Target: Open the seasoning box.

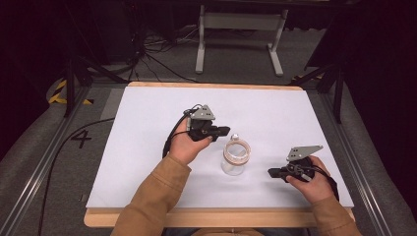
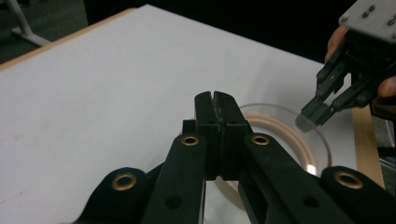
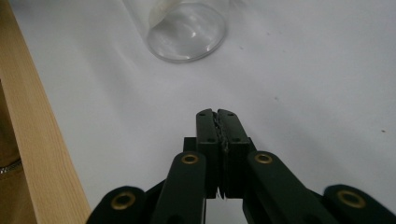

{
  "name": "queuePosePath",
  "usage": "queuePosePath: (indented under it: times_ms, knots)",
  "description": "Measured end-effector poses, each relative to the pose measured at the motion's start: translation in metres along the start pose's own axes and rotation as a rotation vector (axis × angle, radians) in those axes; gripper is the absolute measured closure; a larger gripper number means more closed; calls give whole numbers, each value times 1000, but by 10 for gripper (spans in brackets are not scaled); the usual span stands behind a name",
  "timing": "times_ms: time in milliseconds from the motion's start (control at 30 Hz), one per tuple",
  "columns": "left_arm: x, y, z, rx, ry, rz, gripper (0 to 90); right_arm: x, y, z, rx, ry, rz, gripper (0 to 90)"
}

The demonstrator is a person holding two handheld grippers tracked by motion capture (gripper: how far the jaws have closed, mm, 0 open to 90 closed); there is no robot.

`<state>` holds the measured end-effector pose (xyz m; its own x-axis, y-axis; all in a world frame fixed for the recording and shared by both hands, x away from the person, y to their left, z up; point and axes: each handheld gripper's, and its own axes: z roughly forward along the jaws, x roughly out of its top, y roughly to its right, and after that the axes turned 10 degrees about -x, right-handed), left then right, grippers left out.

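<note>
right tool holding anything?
No. In the right gripper view the right tool has its jaws pressed together with nothing between them, and the jar stands apart ahead of it.

tan-brown sleeves (image 1: 152,196) cover both forearms. each hand holds a black gripper, left gripper (image 1: 222,131) and right gripper (image 1: 272,172), with brass-ringed holes on its jaws, a grey three-cornered screwed plate (image 1: 203,113) and black cable (image 1: 172,133).
</note>
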<state>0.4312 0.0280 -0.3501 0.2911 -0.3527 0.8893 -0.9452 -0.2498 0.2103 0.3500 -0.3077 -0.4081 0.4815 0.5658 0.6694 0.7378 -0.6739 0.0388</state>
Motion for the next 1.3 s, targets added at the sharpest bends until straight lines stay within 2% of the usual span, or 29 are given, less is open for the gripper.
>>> queuePosePath:
  times_ms: [133,200,333,367,633,833,867,1067,1167,1300]
  knots:
    - [1,0,5,-2,17,-9,895,1,-2,1,-3,-1,-4,897]
    - [-1,-1,10,20,37,-14,894,1,-4,2,-2,3,-11,899]
    - [-4,-1,20,24,65,-26,894,4,-8,3,-2,23,-29,900]
    - [-4,-1,23,33,63,-14,894,4,-9,3,-3,29,-35,900]
    - [-9,-5,35,60,42,-12,890,2,-12,4,1,27,-41,900]
    - [-11,-9,40,58,23,-17,884,3,-15,4,8,35,-42,900]
    - [-12,-9,41,47,15,-27,878,3,-15,4,14,40,-42,900]
    - [-11,-8,42,53,10,-14,874,5,-18,2,18,48,-31,900]
    - [-11,-10,42,43,17,-21,897,8,-21,-1,46,80,-1,900]
    - [-11,-11,42,37,18,-27,898,16,-31,-3,77,123,2,900]
